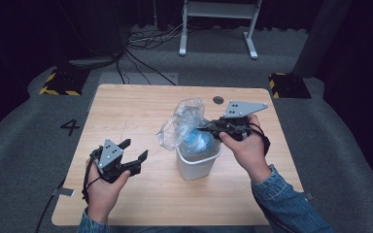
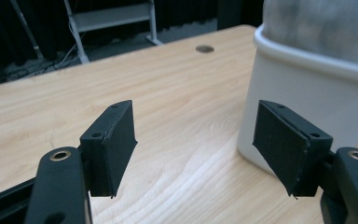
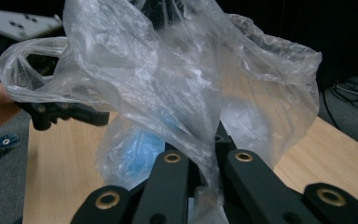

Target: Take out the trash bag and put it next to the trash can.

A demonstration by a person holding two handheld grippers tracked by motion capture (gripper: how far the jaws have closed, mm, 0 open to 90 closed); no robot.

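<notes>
At 8 o'clock on the table point(image 1: 126, 107): left gripper point(image 1: 136, 148), jaws wide apart, nothing between them, pointing toward the white bin point(image 1: 196, 167). Not touching the bin yet, only near its left side.

At the centre of the table: the bin, standing upright, with the clear plastic bag point(image 1: 184, 121) rising out of it toward 11 o'clock. Inside the bag, low down, something blue point(image 1: 196, 138); hard to say what exactly.

At 2 o'clock from the bin: right gripper point(image 1: 201, 128), jaws closed on the upper part of the bag, just above the rim.

Judged from this: apparently pulling the bag out of the bin. Done: bag gripped and gathered upward. Left: lower part of the bag sits in the bin, so more lifting needed, and probably holding the bin down with the free gripper.

From the left gripper view: open jaws point(image 2: 196, 140) with bare wood between, bin wall point(image 2: 307, 98) close at 3 o'clock, small round hole point(image 2: 205, 48) in the tabletop at 12 o'clock. Grip on the bag not visible here.

From the right gripper view: thin film point(image 3: 168, 84) pinched between the closed jaws point(image 3: 205, 154), blue shape point(image 3: 137, 154) at 9 o'clock behind the film. Bin hidden by the bag here.
</notes>
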